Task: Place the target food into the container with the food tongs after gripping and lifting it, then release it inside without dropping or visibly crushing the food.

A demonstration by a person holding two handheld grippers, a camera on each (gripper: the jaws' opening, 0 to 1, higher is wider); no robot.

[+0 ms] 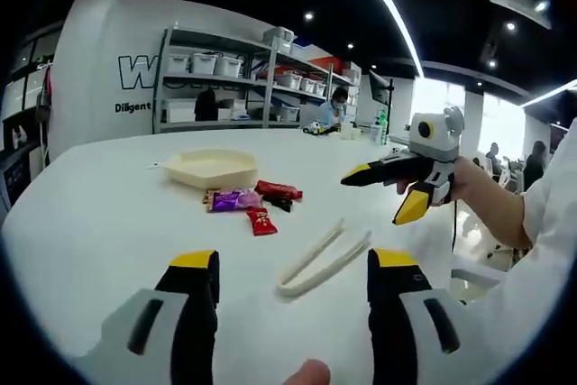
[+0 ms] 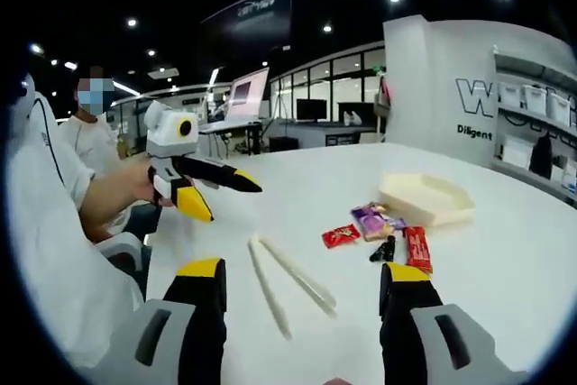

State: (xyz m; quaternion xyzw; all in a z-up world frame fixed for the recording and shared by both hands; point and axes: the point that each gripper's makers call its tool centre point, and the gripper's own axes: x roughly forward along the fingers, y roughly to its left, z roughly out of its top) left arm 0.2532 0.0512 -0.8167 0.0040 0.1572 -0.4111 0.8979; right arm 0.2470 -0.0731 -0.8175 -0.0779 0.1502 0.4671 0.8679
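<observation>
Cream food tongs (image 1: 322,257) (image 2: 287,284) lie flat on the white table (image 1: 108,223) (image 2: 505,259), just ahead of both grippers. Past them sit small snack packets: a purple one (image 1: 231,200) (image 2: 370,220), a red one (image 1: 261,221) (image 2: 341,235), another red one (image 1: 279,190) (image 2: 416,248) and a dark one (image 2: 386,248). Behind the packets stands a shallow cream container (image 1: 213,169) (image 2: 426,198). My left gripper (image 1: 293,261) (image 2: 234,204) is open above the table, holding nothing. My right gripper (image 2: 304,270) (image 1: 370,200) is open too, with nothing in it.
The person's white sleeve (image 1: 541,223) (image 2: 45,223) shows at the table's near side. Metal shelving with white bins (image 1: 225,78) stands along the far wall. Another person sits at a desk far back (image 1: 335,107).
</observation>
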